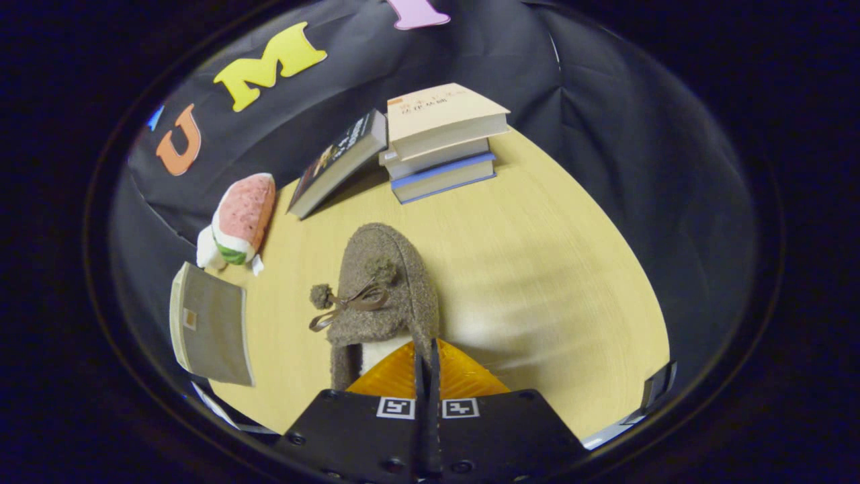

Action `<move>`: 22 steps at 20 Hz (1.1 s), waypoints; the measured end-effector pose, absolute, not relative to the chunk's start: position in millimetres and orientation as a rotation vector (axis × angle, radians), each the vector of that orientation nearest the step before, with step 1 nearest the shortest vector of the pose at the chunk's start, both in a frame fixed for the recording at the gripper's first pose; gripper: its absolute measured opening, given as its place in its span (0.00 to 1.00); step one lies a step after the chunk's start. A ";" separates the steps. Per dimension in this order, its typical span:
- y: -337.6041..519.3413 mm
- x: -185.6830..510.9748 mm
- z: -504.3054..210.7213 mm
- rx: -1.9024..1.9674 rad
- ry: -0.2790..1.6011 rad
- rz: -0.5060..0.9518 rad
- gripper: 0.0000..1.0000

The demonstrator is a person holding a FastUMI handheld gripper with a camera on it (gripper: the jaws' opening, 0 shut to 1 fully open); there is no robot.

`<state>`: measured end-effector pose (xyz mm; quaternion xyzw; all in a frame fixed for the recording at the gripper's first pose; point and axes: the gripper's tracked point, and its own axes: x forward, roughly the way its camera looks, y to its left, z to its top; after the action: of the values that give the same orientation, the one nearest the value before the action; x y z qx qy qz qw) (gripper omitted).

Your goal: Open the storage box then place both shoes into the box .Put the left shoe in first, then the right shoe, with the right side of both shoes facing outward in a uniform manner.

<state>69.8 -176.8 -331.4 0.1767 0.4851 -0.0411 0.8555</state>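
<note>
Little can be read. The top book (443,111) of the stack on the bench (551,269) has a short line of print on its pale cover, too small to make out. The leaning dark book (339,161) has spine lettering, blurred past reading. Two square coded markers (428,407) sit on the gripper body behind the fingers; they carry patterns, not letters.

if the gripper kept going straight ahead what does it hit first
The gripper is shut on the shoe's collar, so the shoe fills its line. Beyond the toe, probably the books, though depth is unclear.
</note>
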 end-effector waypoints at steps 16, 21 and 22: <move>112.0 95.6 -162.8 0.340 0.869 0.096 0.00; 215.0 96.4 -167.3 0.329 0.898 0.137 0.00; 232.3 96.8 -173.4 0.340 0.914 0.137 0.00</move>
<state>96.8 232.3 -173.4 0.1630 0.4387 0.0657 0.8813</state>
